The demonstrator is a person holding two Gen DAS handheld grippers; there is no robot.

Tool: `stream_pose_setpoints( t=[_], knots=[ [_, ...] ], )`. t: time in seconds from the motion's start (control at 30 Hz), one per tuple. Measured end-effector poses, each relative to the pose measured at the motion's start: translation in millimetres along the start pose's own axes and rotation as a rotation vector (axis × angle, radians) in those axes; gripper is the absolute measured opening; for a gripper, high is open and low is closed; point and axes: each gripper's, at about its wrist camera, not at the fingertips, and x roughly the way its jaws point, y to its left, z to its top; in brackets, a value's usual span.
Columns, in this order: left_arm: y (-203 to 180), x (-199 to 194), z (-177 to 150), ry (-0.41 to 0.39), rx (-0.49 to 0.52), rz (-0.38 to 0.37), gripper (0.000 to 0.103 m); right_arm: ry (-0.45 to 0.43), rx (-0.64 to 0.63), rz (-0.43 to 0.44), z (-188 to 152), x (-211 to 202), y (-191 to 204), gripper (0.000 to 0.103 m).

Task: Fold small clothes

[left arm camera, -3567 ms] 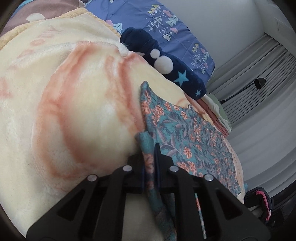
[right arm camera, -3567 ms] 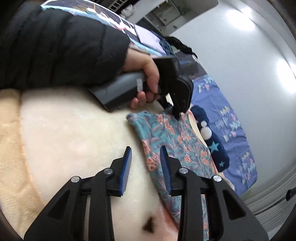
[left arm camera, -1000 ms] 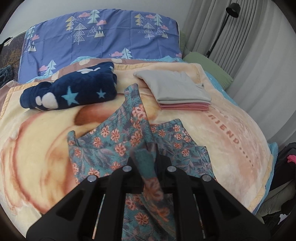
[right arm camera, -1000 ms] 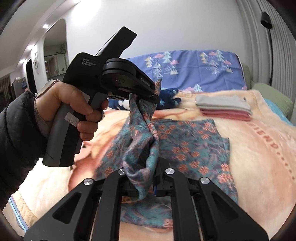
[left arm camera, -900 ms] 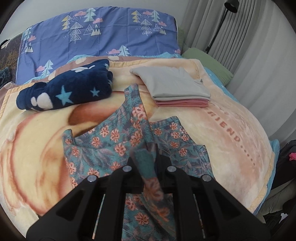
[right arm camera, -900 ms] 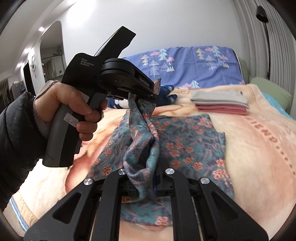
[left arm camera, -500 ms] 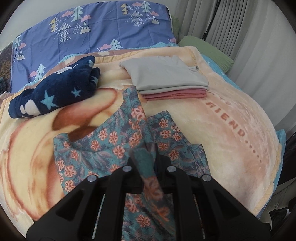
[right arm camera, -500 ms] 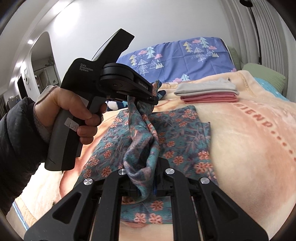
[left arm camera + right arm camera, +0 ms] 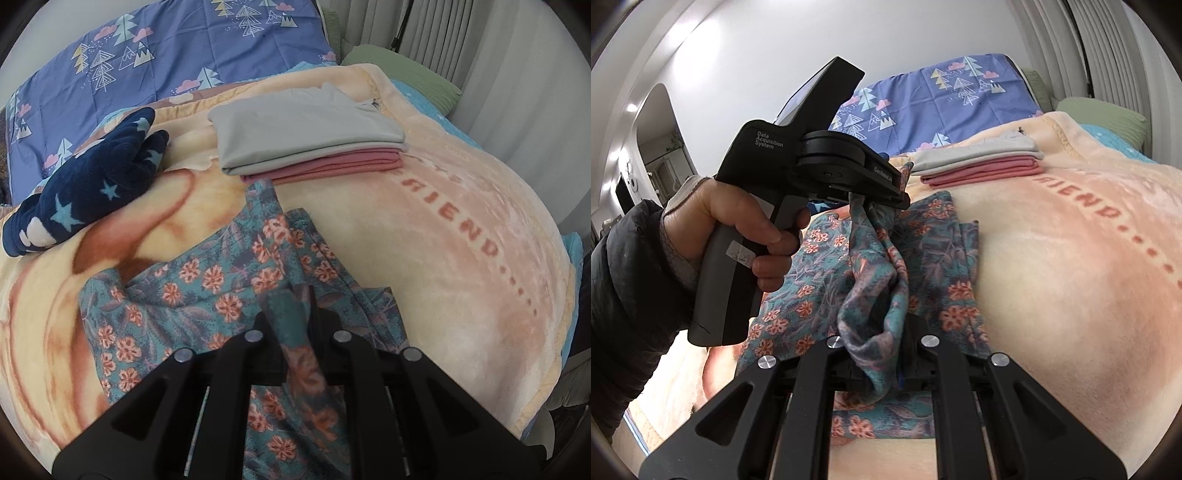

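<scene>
left gripper (image 9: 291,317): clamped on floral garment (image 9: 207,288) | right gripper (image 9: 882,354): clamped on the same cloth | garment: lifted edge, rest draped on blanket (image 9: 424,229), near folded stack (image 9: 306,140) at far side

The left gripper (image 9: 293,325), a black two-finger tool with silver rivets on its linkage arms, is seen angled steeply downward, its jaws clamped tight on a bunched fold of teal floral fabric (image 9: 207,280). In the right wrist view the same left gripper (image 9: 875,201) is shown from the side, gripped by its grey pistol handle in a bare left hand (image 9: 738,221), the fingers wrapped round the handle below the black body; a dark padded sleeve (image 9: 624,295) covers the forearm, with a lighter cuff at the wrist. The right gripper (image 9: 882,365), of the same black build, is pointed less steeply and is closed on another gathered fold of that fabric.
</scene>
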Motion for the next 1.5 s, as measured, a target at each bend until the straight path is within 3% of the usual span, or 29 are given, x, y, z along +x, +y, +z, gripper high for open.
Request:
stream_pose_setpoints(
  t=[0.3,0.73,0.8,0.87,1.07,1.3,1.5],
  knots=[
    [-20.6,23.9,-1.0,0.039,0.061,0.04,0.007,0.022,0.042,0.0,-3.0,2.2,-13.7,0.01],
    [-25.8,32.0,-0.5,0.029,0.058,0.04,0.008,0.03,0.08,0.007,-2.0,4.1,-20.9,0.01],
    [-26.7,33.0,-0.8,0.027,0.057,0.022,0.016,0.04,0.092,0.01,-2.2,5.4,-23.5,0.01],
    [-28.7,30.3,-1.5,0.02,0.056,0.002,0.037,0.048,0.1,0.012,-1.9,6.1,-25.3,0.01],
    [-38.0,3.9,-7.9,-0.051,0.135,0.024,0.058,0.063,0.115,0.012,-0.6,8.2,-27.5,0.01],
    [-25.1,-16.1,-19.5,-0.093,0.137,0.075,0.064,0.079,0.126,0.01,-1.3,9.3,-29.2,0.01],
    [-13.2,-63.6,-65.3,-0.189,0.154,0.113,0.075,0.107,0.158,0.034,0.7,10.5,-34.9,0.01]
  ],
)
